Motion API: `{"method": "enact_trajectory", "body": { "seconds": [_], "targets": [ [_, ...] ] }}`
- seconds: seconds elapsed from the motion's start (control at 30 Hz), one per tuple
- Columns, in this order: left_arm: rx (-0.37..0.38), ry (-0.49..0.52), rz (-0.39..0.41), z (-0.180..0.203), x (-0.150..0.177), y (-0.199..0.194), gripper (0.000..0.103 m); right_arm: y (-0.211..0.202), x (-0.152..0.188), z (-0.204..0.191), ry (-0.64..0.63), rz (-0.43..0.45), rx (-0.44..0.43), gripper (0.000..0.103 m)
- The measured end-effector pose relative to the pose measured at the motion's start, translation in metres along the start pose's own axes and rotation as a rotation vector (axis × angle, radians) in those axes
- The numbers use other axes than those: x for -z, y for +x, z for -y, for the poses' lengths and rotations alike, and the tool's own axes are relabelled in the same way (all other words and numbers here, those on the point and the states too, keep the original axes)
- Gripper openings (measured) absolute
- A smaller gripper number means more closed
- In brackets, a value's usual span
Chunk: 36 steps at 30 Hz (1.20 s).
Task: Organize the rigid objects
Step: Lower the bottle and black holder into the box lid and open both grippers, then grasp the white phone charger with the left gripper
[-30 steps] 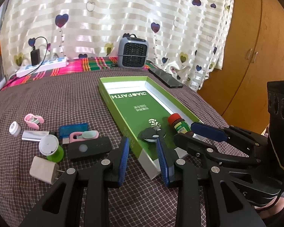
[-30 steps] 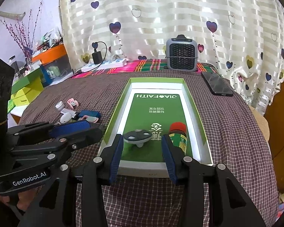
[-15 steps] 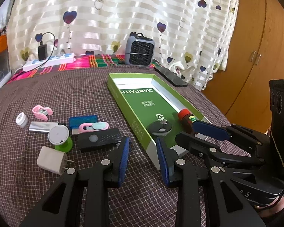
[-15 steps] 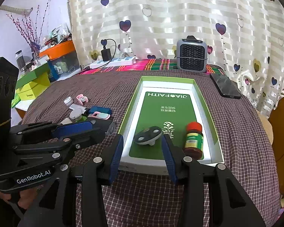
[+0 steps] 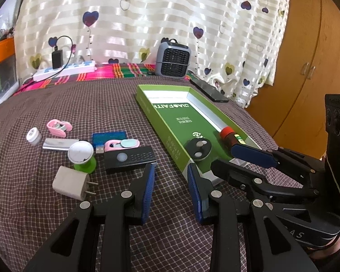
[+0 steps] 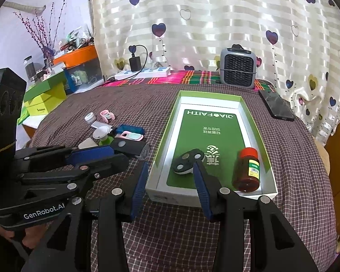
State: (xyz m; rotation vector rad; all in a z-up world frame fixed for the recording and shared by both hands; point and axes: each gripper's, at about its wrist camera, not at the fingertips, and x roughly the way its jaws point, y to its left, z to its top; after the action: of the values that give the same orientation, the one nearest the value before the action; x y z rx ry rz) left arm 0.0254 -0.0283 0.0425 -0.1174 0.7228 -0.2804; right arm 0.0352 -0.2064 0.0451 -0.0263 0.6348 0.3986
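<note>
Both tongs hang spread and empty, as a second ago: left gripper [image 5: 171, 189] beside the black remote [image 5: 129, 158], right gripper [image 6: 170, 187] at the green tray's [image 6: 252, 113] near wall. Just beyond its tips, the red-capped bottle [image 6: 247, 170] now lies tipped over, no longer upright

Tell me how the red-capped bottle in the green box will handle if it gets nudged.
The red-capped bottle lies on its side in the green box, so its round body would likely roll. It looks rigid, probably light. The smooth surface may slip between the jaws.
</note>
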Motion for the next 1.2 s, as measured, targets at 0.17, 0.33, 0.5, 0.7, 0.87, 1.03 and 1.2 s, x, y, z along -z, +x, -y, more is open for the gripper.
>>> {"method": "enact_trajectory", "body": {
  "seconds": [0.17, 0.33, 0.5, 0.7, 0.87, 1.03, 1.2],
  "targets": [
    [-0.014, -0.016, -0.009, -0.007, 0.004, -0.002, 0.029, 0.002, 0.002, -0.008, -0.01, -0.003, -0.017, 0.043],
    [-0.025, -0.02, -0.006, -0.012, 0.009, -0.008, 0.029, 0.005, 0.004, -0.017, -0.022, -0.01, -0.036, 0.043],
    [-0.031, -0.032, 0.004, -0.021, 0.013, -0.016, 0.029, 0.005, 0.005, -0.024, -0.033, -0.004, -0.051, 0.043],
    [-0.071, -0.062, 0.012, -0.036, 0.019, -0.024, 0.029, 0.005, 0.006, -0.028, -0.036, -0.002, -0.059, 0.043],
    [-0.108, -0.085, 0.032, -0.049, 0.019, -0.03, 0.029, 0.004, 0.006, -0.03, -0.038, 0.0, -0.067, 0.043],
    [-0.14, -0.118, 0.041, -0.065, 0.019, -0.031, 0.03, 0.006, 0.006, -0.033, -0.044, -0.001, -0.075, 0.043],
    [-0.167, -0.145, 0.04, -0.08, 0.019, -0.027, 0.036, 0.009, 0.006, -0.036, -0.053, -0.004, -0.083, 0.043]
  ]
}}
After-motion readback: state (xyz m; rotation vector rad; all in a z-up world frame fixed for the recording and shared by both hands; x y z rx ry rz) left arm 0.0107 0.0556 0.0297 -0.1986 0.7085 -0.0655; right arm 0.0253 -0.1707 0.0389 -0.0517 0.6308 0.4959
